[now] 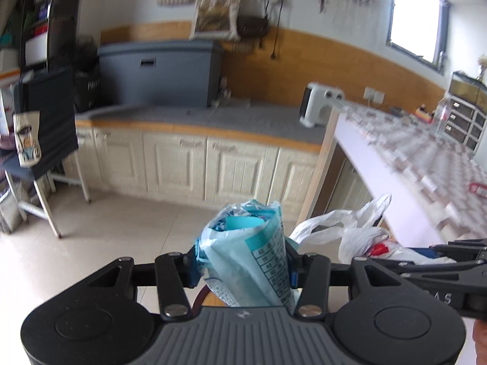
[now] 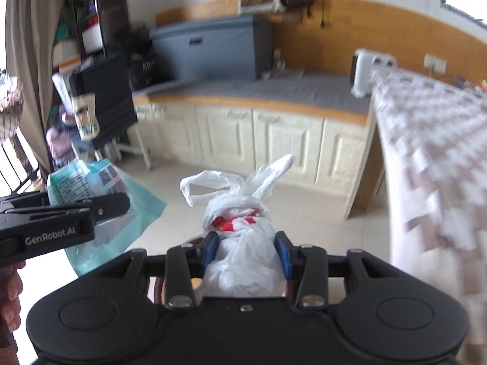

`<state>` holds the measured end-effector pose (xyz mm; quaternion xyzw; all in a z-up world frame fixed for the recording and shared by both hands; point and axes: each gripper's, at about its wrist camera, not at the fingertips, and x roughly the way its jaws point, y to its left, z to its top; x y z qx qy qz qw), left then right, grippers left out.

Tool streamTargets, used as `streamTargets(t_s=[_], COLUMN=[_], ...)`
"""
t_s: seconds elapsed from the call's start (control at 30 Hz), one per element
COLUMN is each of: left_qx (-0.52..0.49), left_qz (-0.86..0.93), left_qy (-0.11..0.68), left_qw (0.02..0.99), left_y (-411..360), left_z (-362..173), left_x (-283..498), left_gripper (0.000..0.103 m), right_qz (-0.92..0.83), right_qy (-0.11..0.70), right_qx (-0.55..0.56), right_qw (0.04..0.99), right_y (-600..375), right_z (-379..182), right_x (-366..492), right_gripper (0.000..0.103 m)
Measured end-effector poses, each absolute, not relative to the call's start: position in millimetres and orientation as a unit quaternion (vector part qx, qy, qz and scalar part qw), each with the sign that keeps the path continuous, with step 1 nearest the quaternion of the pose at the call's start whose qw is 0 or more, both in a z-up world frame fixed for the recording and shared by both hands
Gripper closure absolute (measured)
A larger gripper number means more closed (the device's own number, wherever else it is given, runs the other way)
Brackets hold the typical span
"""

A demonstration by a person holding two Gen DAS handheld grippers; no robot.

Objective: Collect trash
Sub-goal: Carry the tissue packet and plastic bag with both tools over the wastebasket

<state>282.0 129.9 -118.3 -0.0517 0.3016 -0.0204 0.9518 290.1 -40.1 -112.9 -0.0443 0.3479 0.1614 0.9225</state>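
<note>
My left gripper is shut on a crumpled light-blue printed plastic package and holds it up above the floor. It also shows at the left of the right wrist view, held by the left gripper. My right gripper is shut on a knotted white plastic bag with something red inside, its handles sticking up. That bag also shows at the right of the left wrist view, next to the right gripper's body.
A table with a checked cloth runs along the right. Cream cabinets under a grey counter stand ahead, with a grey box and a white appliance on top. A folding stand with dark cloth is at the left. Beige tiled floor lies below.
</note>
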Motion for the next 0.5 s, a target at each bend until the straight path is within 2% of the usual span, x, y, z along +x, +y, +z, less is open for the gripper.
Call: streamTargets(t_s=[0.5], left_qx=[-0.061], left_qz=[-0.014], left_qy=[0.43], left_qw=[0.901], left_y=[148.5], left_z=[-218.8], left_x=[339.7], left_gripper=[0.052], right_qz=[0.144], right_qy=[0.488], right_qx=[-0.089], right_qw=[0.856], right_y=[-6.8], right_z=[-208.7], right_x=[356.0], right_gripper=[0.061])
